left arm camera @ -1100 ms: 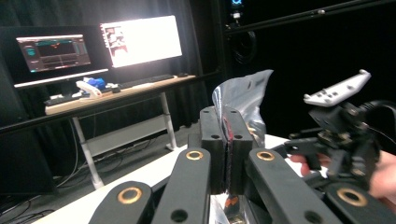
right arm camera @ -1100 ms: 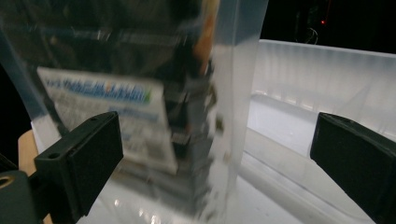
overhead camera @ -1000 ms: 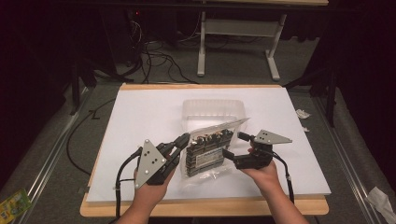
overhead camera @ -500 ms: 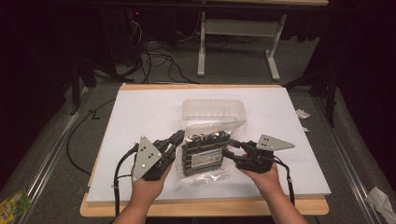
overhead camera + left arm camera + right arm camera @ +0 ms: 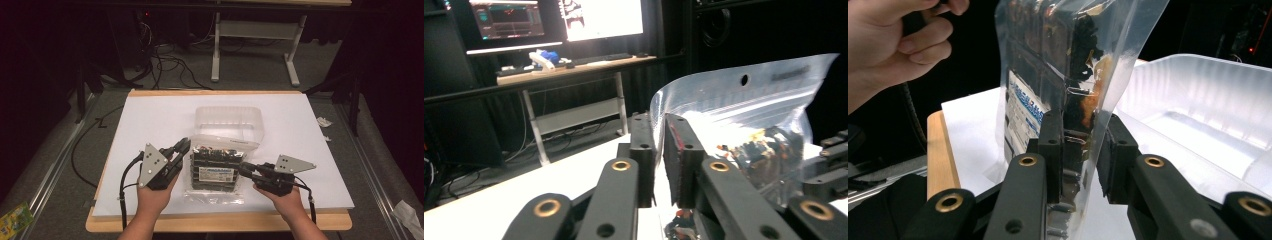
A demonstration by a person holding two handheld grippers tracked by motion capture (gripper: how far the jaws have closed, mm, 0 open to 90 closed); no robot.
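Note:
A clear plastic bag (image 5: 217,170) packed with dark parts and a blue-and-white label is held between both grippers over the white sheet. My left gripper (image 5: 184,145) is at the bag's upper left corner. In the left gripper view, the left gripper (image 5: 659,125) has just been opening, and a narrow gap shows beside the thin bag (image 5: 749,100) edge standing between its jaws. My right gripper (image 5: 245,169) is at the bag's right side. Its jaws have just been closing. In the right gripper view, the right gripper (image 5: 1080,125) presses both pads on the bag (image 5: 1058,50).
A clear plastic container (image 5: 227,111) stands open just behind the bag; the container (image 5: 1198,100) is beside the right jaw. The white sheet (image 5: 150,115) covers a wooden table. The person's other hand (image 5: 898,40) is at upper left in the right gripper view.
Both hands have drawn a little toward the table's front edge with the bag. The right jaws went from wide open to closed on the bag's right side. The left jaws have parted slightly.

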